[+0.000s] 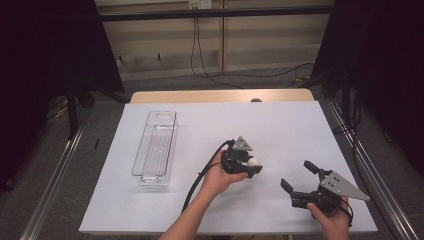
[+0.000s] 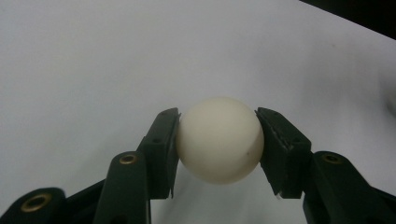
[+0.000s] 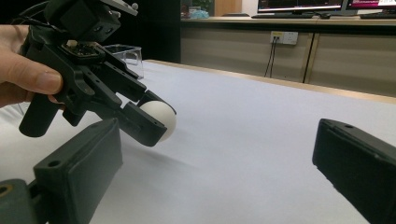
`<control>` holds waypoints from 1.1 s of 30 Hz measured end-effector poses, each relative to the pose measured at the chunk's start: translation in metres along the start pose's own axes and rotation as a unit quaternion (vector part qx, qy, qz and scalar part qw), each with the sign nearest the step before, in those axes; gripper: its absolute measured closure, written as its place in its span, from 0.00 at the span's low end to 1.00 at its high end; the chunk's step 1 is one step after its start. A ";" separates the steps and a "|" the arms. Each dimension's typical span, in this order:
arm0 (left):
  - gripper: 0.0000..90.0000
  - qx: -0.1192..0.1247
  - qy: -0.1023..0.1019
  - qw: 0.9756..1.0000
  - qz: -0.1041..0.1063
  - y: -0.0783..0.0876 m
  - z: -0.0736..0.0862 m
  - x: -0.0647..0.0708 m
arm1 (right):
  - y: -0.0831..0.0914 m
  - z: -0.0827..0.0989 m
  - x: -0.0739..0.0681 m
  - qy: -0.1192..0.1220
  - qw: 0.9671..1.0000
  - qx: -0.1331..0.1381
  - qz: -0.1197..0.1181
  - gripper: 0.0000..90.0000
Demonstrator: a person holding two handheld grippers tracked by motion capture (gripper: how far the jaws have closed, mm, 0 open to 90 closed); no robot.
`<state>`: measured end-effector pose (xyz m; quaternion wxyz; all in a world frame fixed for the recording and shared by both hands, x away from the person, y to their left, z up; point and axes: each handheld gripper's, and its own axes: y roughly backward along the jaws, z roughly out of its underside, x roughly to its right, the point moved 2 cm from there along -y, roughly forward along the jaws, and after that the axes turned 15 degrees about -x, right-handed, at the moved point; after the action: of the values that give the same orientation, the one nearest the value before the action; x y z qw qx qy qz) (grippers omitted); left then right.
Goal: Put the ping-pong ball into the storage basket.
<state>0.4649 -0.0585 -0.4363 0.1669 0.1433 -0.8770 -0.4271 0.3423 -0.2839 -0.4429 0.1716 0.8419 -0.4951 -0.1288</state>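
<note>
Sitting between the two black pads of the left gripper (image 2: 218, 144), the white ball (image 2: 219, 140) is pressed from both sides, so this claw is clenched on it. In the left gripper view the ball fills the whole gap between the jaws. Its widest part lies at the level of the pad tips, and a little of it stands out beyond them. The white table cover (image 2: 93, 56) is behind the ball there.

In the high view the left gripper (image 1: 248, 165) is near the middle of the table, held by the left hand (image 1: 217, 177), and the ball (image 1: 254, 162) shows as a small white spot at its front end, on the side facing the right gripper (image 1: 299, 176). In the right gripper view the ball (image 3: 161, 116) hangs in the tilted jaws above the cover, with a soft shadow on the cover under it. It does not touch the cover.

The right gripper is released: its two jaws stand wide apart with nothing between them. It is near the right front part of the table, a little apart from the ball. A clear plastic tray (image 1: 156, 148) lies on the left part of the cover, well apart from both grippers.
</note>
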 end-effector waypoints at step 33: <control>0.57 0.004 0.019 1.000 -0.009 0.020 0.019 -0.012 | -0.001 0.000 -0.001 0.000 1.000 -0.001 0.000 0.01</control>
<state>0.4655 -0.0289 -0.4334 0.1791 0.1601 -0.8742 -0.4219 0.3426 -0.2827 -0.4433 0.1725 0.8418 -0.4948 -0.1294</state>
